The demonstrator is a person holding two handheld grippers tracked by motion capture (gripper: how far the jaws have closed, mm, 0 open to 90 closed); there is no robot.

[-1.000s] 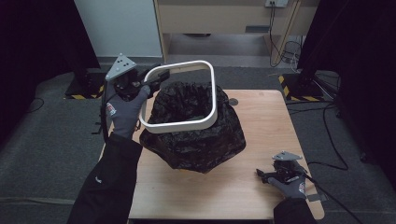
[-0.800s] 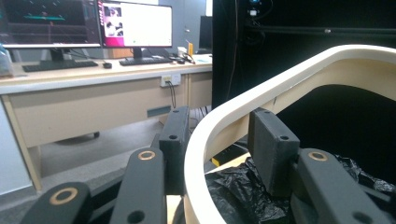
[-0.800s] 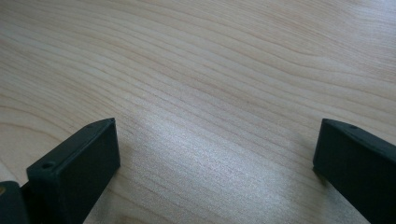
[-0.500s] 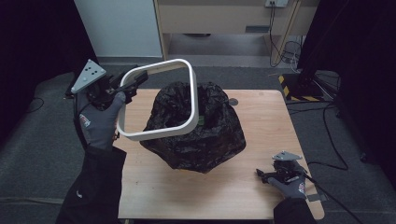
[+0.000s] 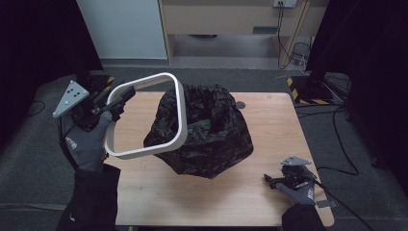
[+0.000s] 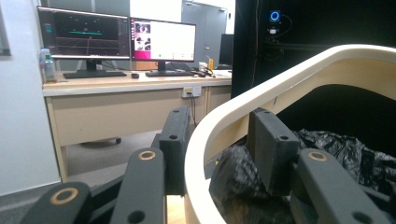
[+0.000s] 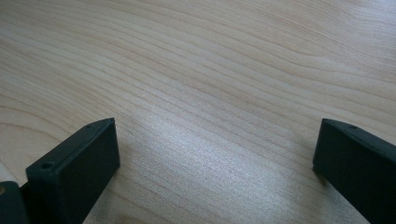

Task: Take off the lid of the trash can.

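Moved: white ring has swung further upright, clear of the black bag.
Left gripper: clamped on the ring's rim, bag just beyond.
Right gripper: jaws wide apart, resting on the table.

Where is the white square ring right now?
In the high view the white ring is lifted and tilted at the table's left side, clamped in the left gripper, its right edge against the black bin bag.
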